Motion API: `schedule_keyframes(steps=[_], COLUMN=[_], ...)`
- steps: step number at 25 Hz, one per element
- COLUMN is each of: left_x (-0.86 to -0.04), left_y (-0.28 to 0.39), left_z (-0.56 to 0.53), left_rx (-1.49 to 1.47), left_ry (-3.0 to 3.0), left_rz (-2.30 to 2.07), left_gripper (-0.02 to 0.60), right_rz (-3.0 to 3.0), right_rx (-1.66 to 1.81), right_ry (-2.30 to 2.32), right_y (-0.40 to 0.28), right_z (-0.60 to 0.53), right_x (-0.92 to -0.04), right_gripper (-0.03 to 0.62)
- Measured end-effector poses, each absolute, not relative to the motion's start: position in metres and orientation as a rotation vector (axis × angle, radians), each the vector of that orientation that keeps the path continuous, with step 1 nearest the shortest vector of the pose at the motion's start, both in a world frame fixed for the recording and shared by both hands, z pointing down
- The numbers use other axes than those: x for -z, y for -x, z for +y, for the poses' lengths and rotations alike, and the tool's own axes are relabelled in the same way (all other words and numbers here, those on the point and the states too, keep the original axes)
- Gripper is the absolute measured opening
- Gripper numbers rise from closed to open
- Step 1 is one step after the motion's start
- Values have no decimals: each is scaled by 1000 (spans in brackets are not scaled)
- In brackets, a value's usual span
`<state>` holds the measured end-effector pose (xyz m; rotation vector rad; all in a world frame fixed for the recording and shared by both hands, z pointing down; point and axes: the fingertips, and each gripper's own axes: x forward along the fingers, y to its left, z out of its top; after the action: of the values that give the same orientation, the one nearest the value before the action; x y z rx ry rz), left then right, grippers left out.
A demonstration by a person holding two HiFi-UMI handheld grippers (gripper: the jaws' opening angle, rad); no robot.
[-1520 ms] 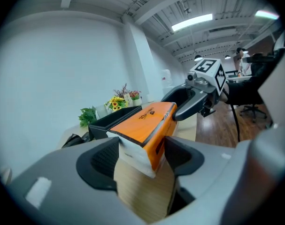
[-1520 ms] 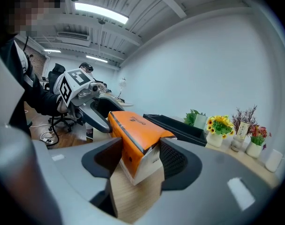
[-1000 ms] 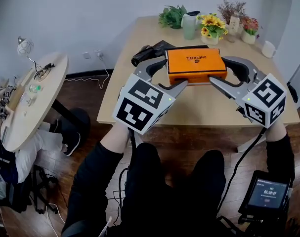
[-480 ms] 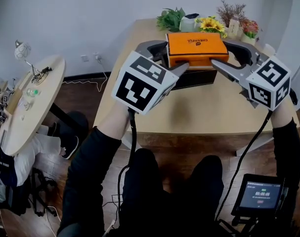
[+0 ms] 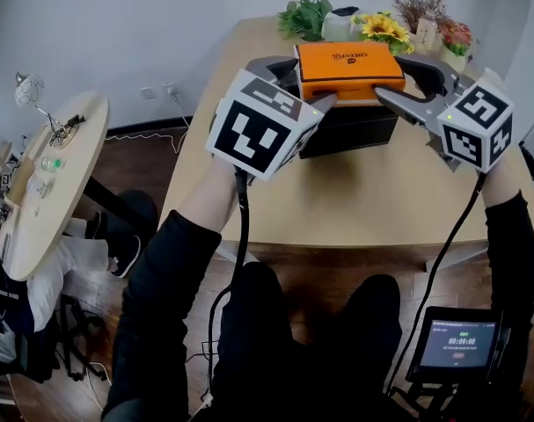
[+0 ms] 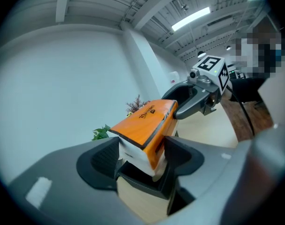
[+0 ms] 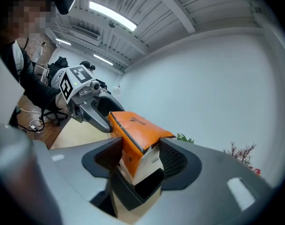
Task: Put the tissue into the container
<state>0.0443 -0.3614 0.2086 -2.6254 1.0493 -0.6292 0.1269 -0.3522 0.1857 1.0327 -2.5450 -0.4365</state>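
The tissue pack [image 5: 350, 67] is an orange-wrapped block, held level between both grippers. My left gripper [image 5: 310, 79] is shut on its left end and my right gripper [image 5: 398, 76] is shut on its right end. Directly under the pack stands the black box-shaped container [image 5: 350, 132] on the wooden table [image 5: 337, 196]. In the left gripper view the tissue pack [image 6: 144, 123] sits wedged between the jaws of the left gripper [image 6: 142, 153], with the container [image 6: 147, 182] below. In the right gripper view the right gripper [image 7: 140, 161] clamps the tissue pack [image 7: 135, 135]. The container's inside is hidden.
Potted greenery [image 5: 303, 14], a white cup [image 5: 339, 23] and flowers [image 5: 381, 26] line the table's far edge. A round side table [image 5: 47, 183] with small items stands at the left. A small screen [image 5: 460, 345] hangs at the lower right.
Both grippers have carried the tissue pack away from me and over the black container. The grip on both ends is unchanged.
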Motion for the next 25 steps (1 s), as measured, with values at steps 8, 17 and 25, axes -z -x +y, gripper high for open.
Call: schedule_keyframes(steps=[8,17,25], left_x=[-237,-237,-240], left_y=[-57,-50,-46], left_z=[-406,-389,-385], left_rx=[717,681,684], left_ry=[2646,2614,2627], left_rz=[1084,1069,1072], left_gripper=[288,267,265], right_rz=[-2591,-2644,-2621], right_rx=[348,319,347], right_ry=[-961,-852,-848], right_y=[-140,-135,-132], right_z=[-403,-395,-391], right_x=[-218,-222,-222], right_gripper=[252,250,250])
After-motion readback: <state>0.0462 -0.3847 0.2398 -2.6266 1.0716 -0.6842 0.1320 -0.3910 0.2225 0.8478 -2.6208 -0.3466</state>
